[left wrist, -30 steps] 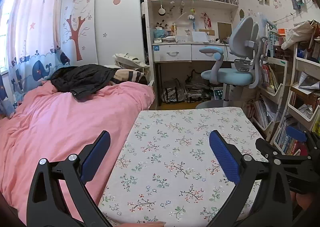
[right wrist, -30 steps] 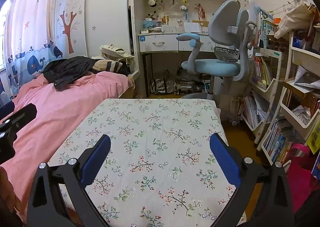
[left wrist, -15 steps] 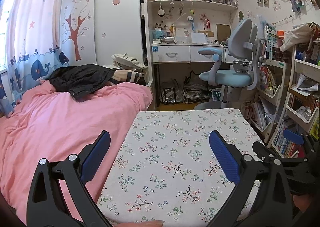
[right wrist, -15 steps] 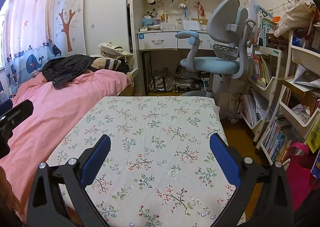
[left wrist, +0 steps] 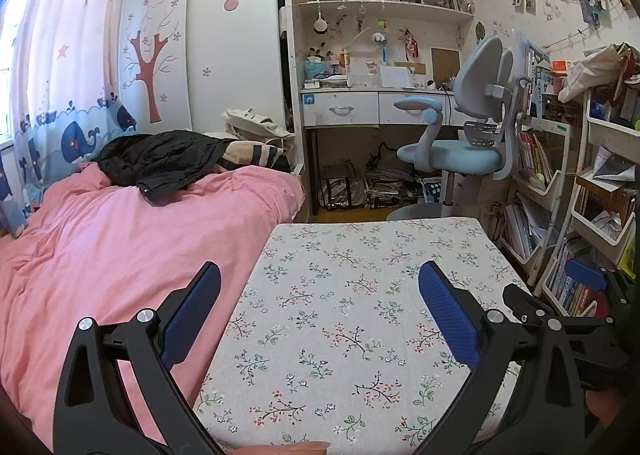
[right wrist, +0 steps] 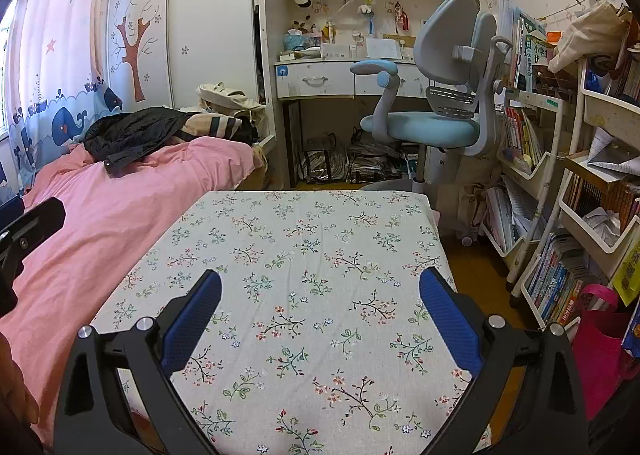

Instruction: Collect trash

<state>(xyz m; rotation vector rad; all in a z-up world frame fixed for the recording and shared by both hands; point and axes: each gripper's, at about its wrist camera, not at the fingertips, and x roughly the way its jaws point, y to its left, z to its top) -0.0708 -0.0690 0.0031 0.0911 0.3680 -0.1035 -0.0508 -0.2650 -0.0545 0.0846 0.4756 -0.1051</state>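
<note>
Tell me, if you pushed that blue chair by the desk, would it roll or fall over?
The blue chair would probably roll: a small wheel shows beside its base. It might also swivel on its single post. Tipping seems unlikely, since the base looks wide.

The left gripper (left wrist: 320,295) is held level and points forward, its two blue pads (left wrist: 192,315) spread wide with nothing between them. The right gripper (right wrist: 320,295) is in the same pose, fingers far apart and empty. The two grippers are side by side, close together.
</note>
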